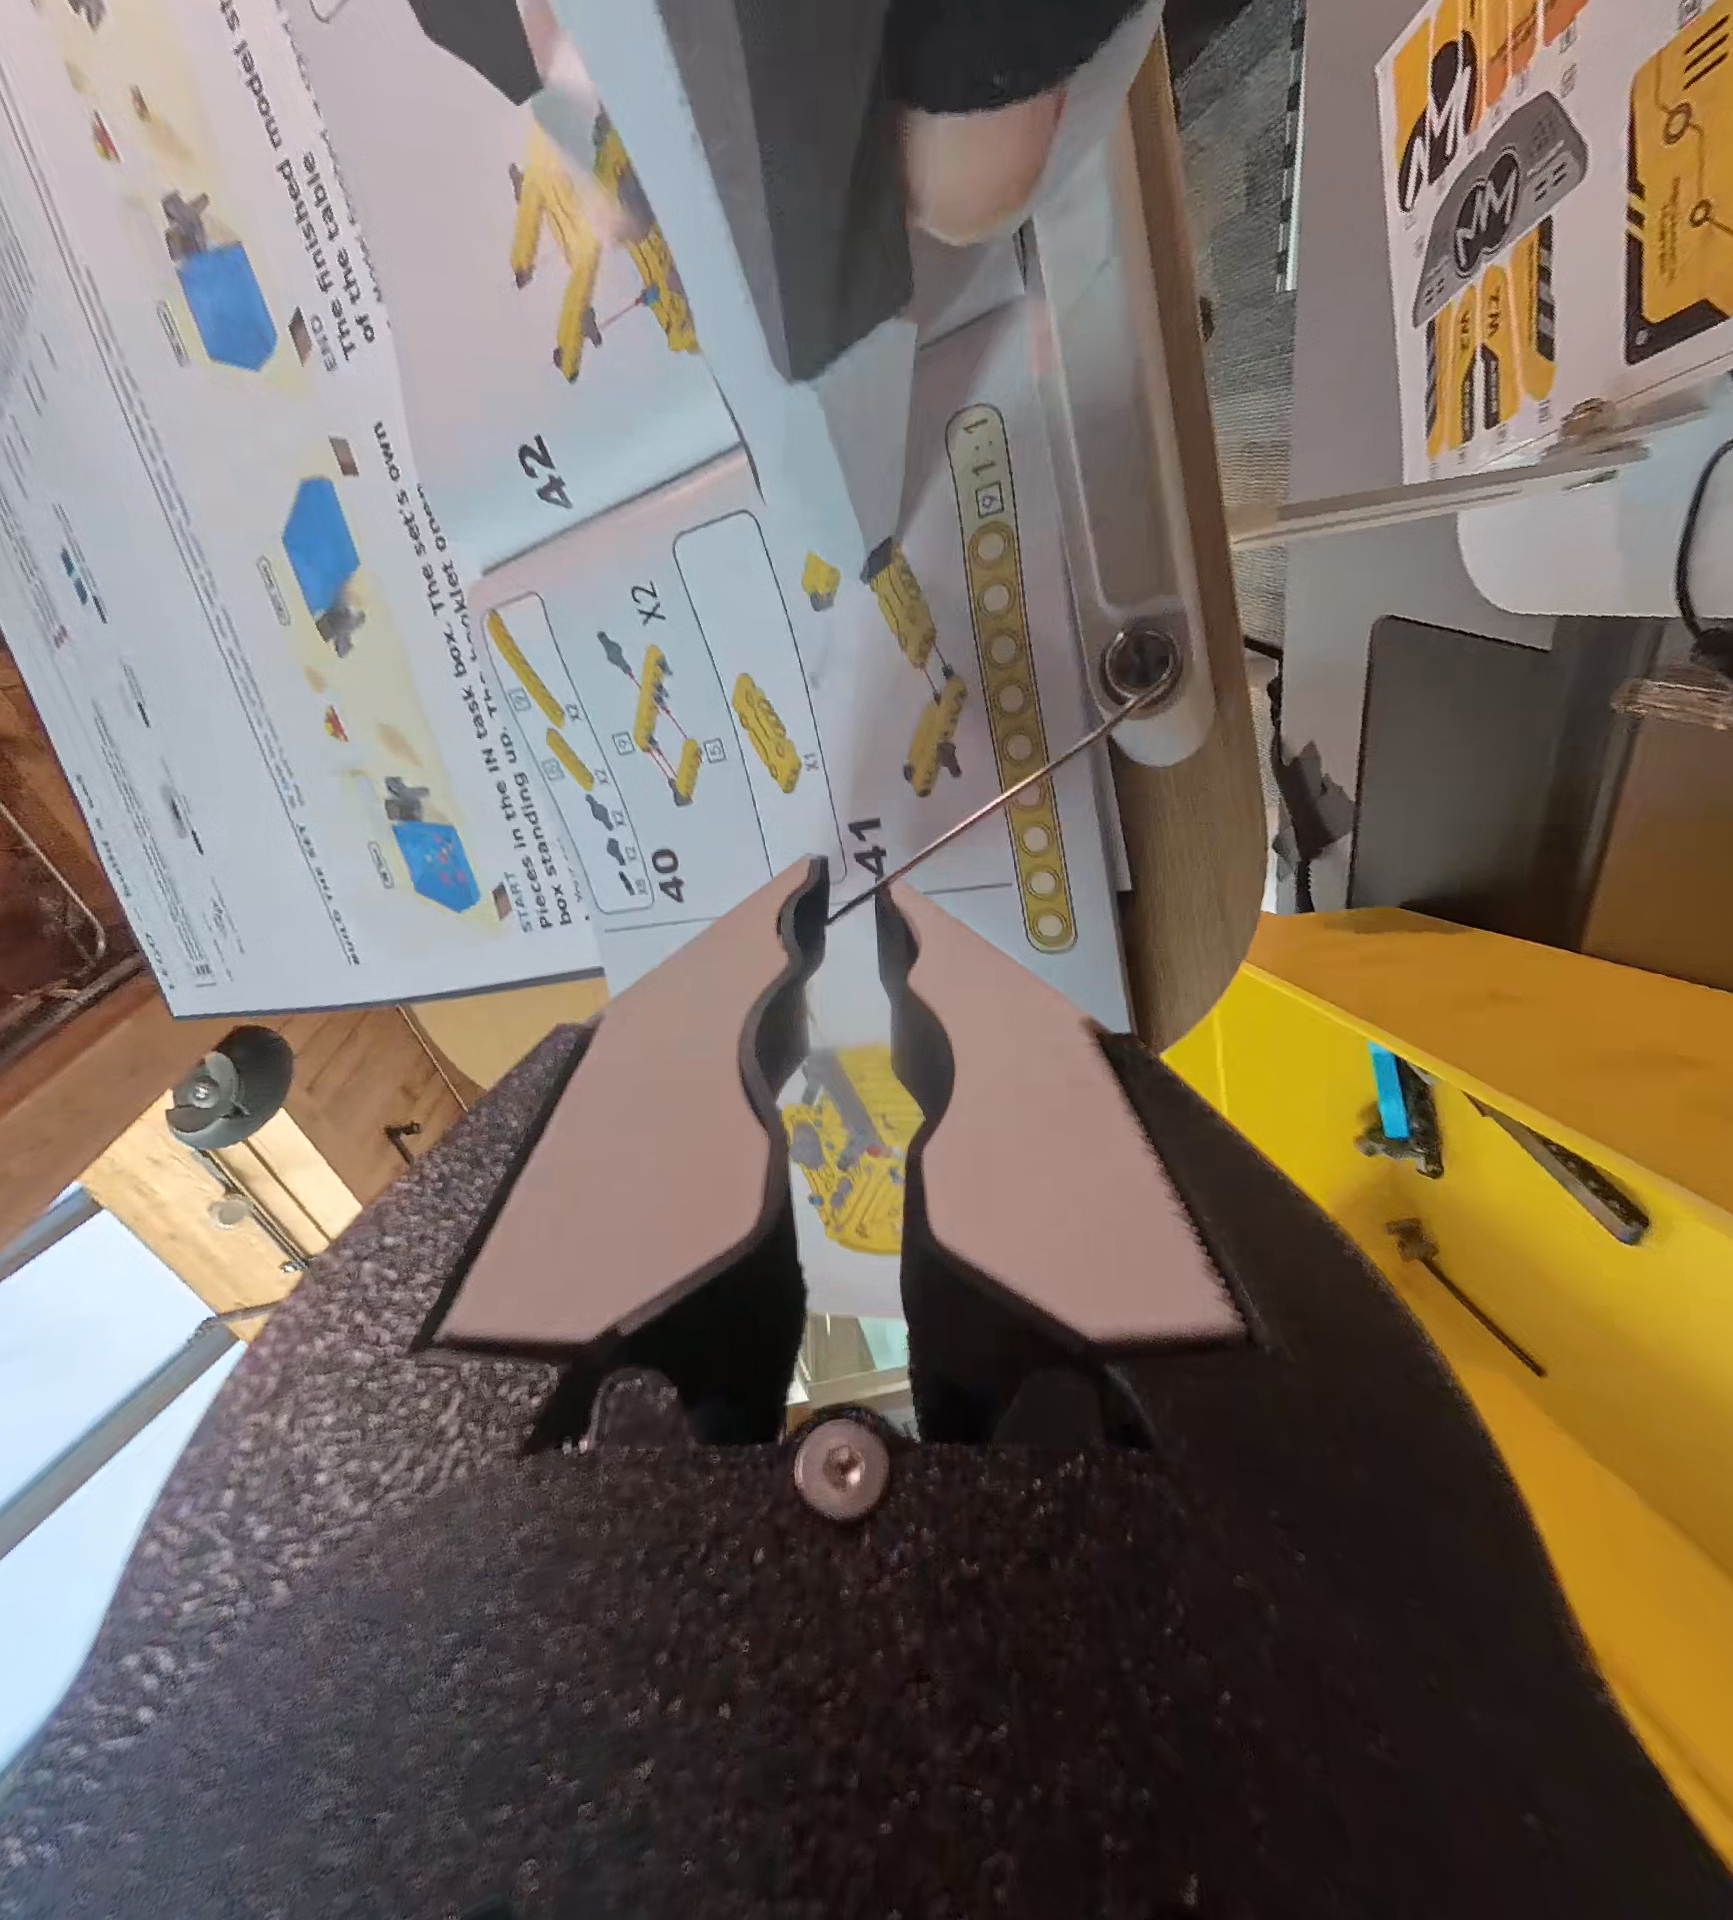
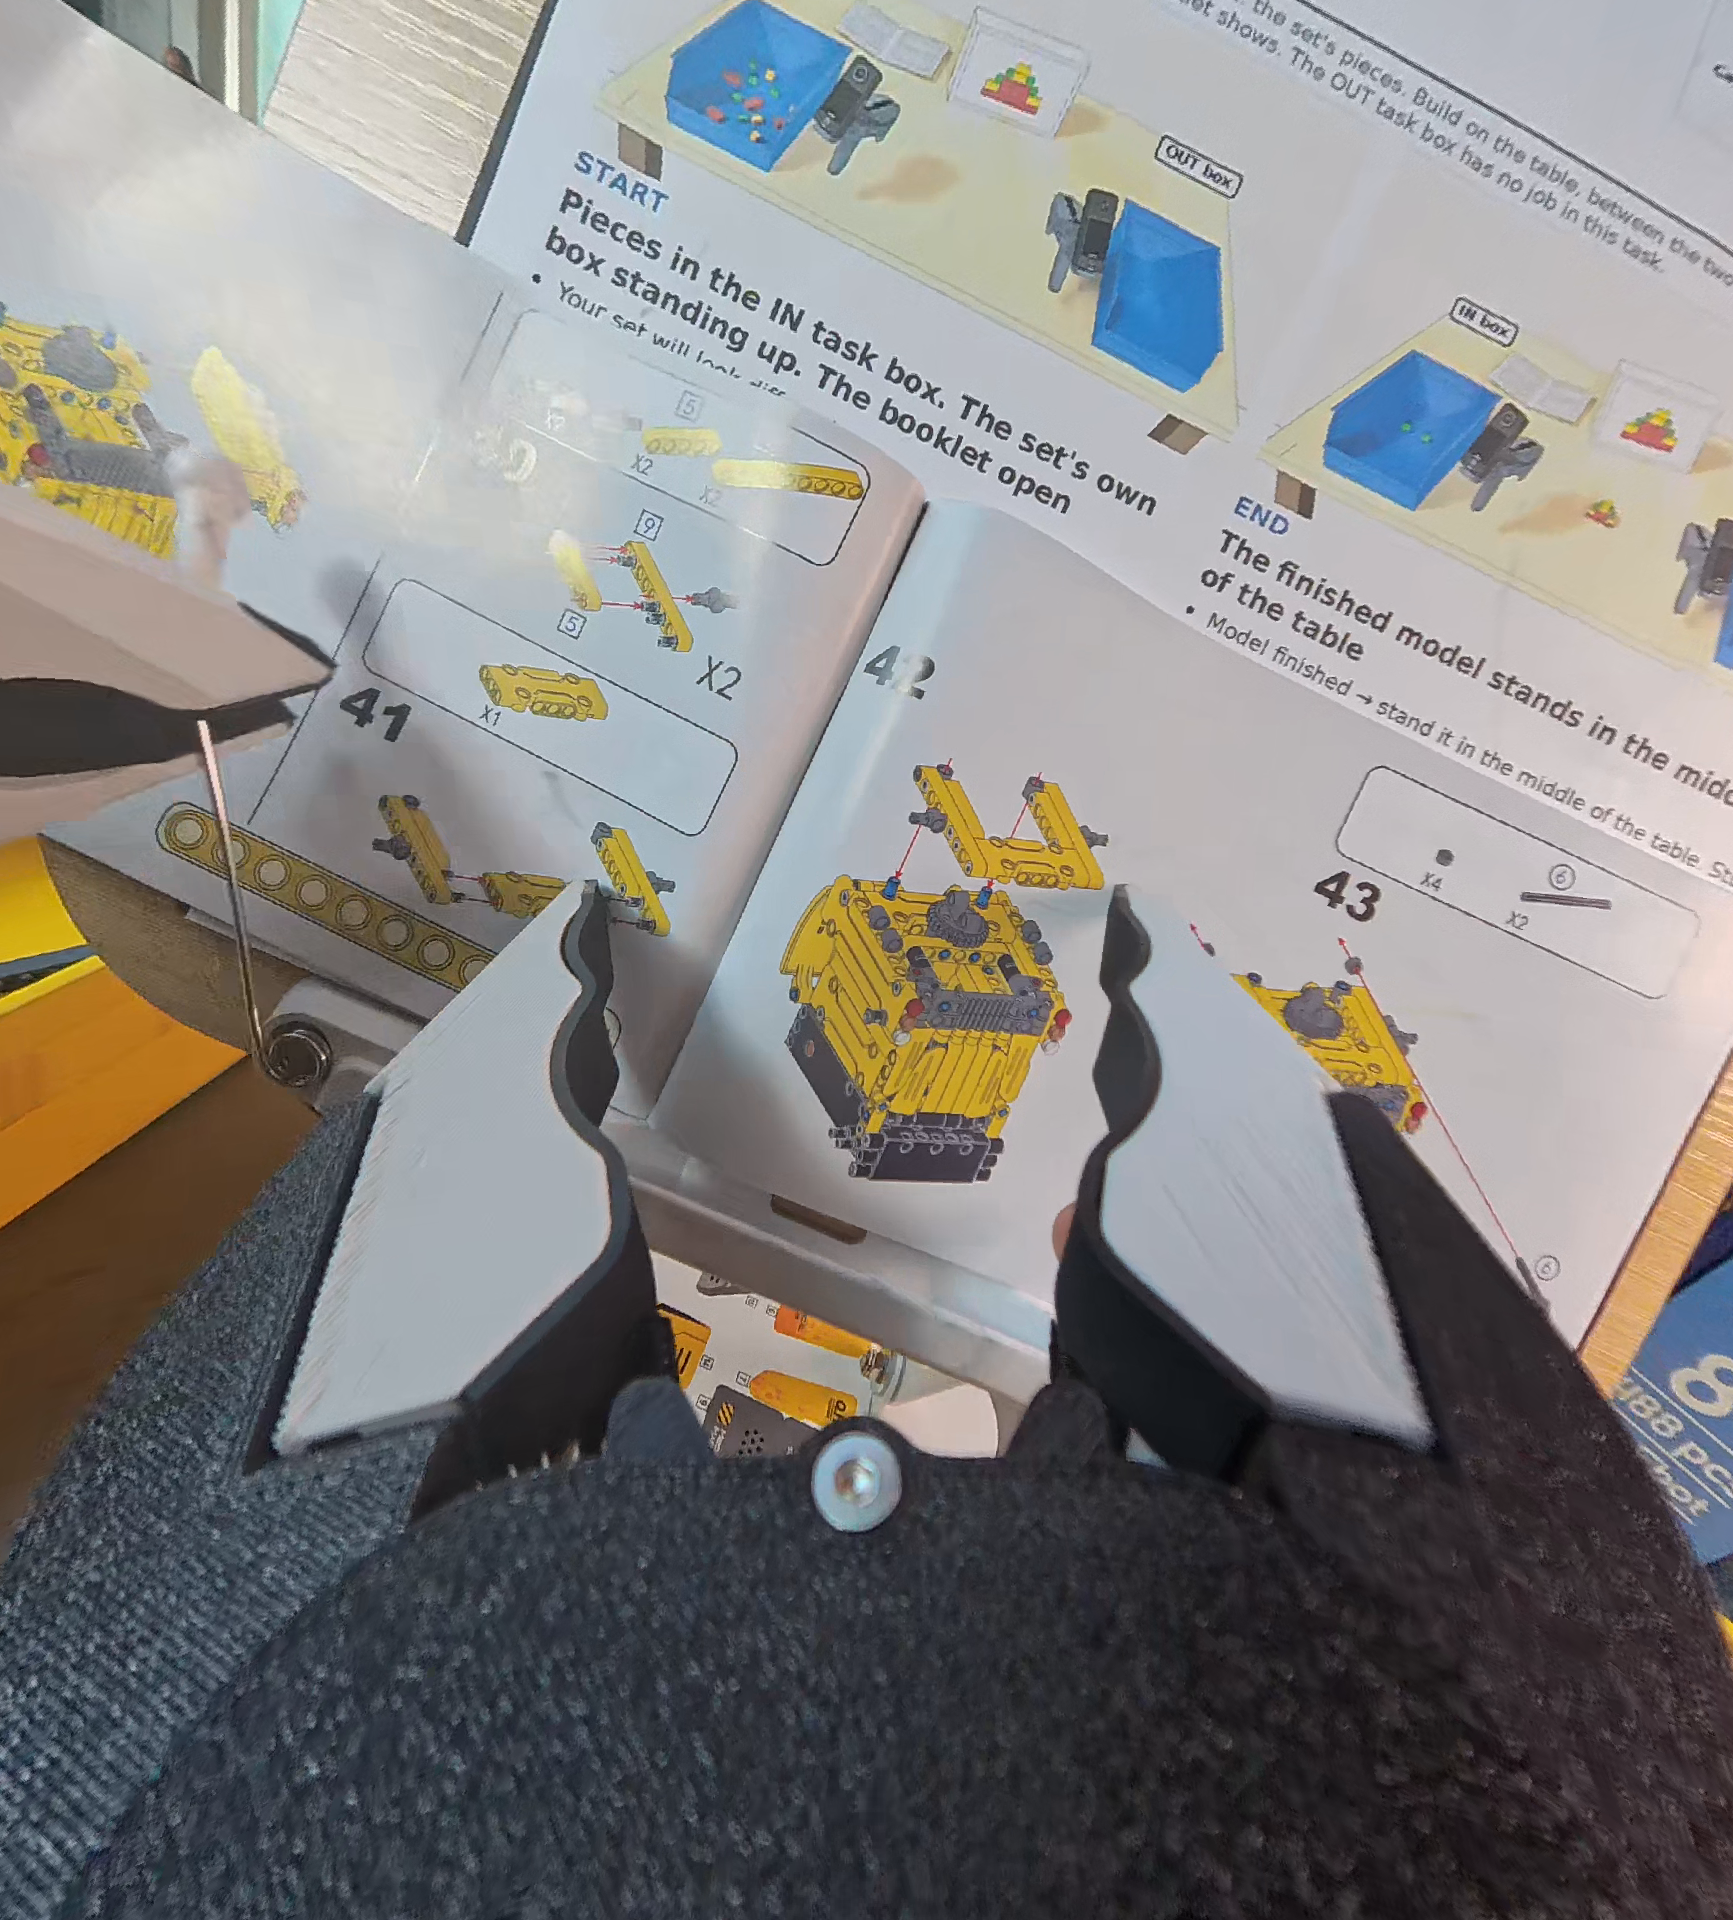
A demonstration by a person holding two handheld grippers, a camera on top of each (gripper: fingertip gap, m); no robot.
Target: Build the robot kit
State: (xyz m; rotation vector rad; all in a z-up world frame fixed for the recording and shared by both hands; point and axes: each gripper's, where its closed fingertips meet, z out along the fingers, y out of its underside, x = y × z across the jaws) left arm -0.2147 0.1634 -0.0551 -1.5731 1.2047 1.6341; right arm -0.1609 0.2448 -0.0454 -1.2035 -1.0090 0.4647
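On the book stand, booklet (image 2: 945,727) lies open. Left gripper (image 1: 849,902) pinches the wire page-holder (image 1: 987,805) near its 12 o'clock tips, seemingly freeing pages; right gripper (image 2: 846,914) hovers, jaws apart.

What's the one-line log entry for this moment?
left gripper: narrow gap around tip of wire page holder, grip unclear | right gripper: open, empty, over open booklet
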